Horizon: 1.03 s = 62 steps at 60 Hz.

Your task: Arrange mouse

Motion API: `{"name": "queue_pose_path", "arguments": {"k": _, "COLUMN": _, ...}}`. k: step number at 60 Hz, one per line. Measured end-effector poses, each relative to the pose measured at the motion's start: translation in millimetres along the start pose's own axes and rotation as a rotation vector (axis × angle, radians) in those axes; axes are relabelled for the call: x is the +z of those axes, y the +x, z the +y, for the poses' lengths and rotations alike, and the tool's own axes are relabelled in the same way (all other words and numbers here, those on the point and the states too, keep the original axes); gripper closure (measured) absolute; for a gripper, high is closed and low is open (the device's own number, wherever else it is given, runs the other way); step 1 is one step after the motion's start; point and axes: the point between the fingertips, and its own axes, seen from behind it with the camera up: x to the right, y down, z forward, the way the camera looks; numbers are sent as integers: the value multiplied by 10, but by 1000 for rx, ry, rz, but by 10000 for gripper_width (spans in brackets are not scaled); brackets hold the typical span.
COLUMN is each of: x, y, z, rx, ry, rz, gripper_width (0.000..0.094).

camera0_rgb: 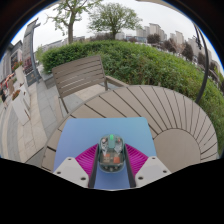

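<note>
Tool (111,166) narrowed around a translucent mouse (111,151), both magenta pads (88,157) pressed against its sides, held over a blue mat (108,132) on the slatted wooden table (165,110).

The setting is outdoors in daylight under a pale sky (150,12). A curved wooden deck (165,115) of radiating slats fills the foreground. Just left of the deck stands a slatted bench (78,75), and left of the bench lies grey paving (35,115). Behind the deck and bench runs a long green hedge (150,62). Beyond the hedge rise two trees (112,18), with buildings (165,38) to their right.
</note>
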Motion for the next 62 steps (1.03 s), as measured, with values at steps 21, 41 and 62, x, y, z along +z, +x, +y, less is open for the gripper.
{"name": "queue_pose_path", "arguments": {"k": 21, "x": -1583, "y": 260, "z": -58, "rx": 38, "ry": -56, "rz": 48, "gripper_width": 93}}
{"name": "queue_pose_path", "arguments": {"k": 41, "x": -3084, "y": 817, "z": 556, "rx": 76, "ry": -97, "rz": 137, "gripper_width": 83}}
{"name": "queue_pose_path", "arguments": {"k": 62, "x": -3285, "y": 1087, "z": 805, "rx": 81, "ry": -88, "rz": 118, "gripper_width": 90}}
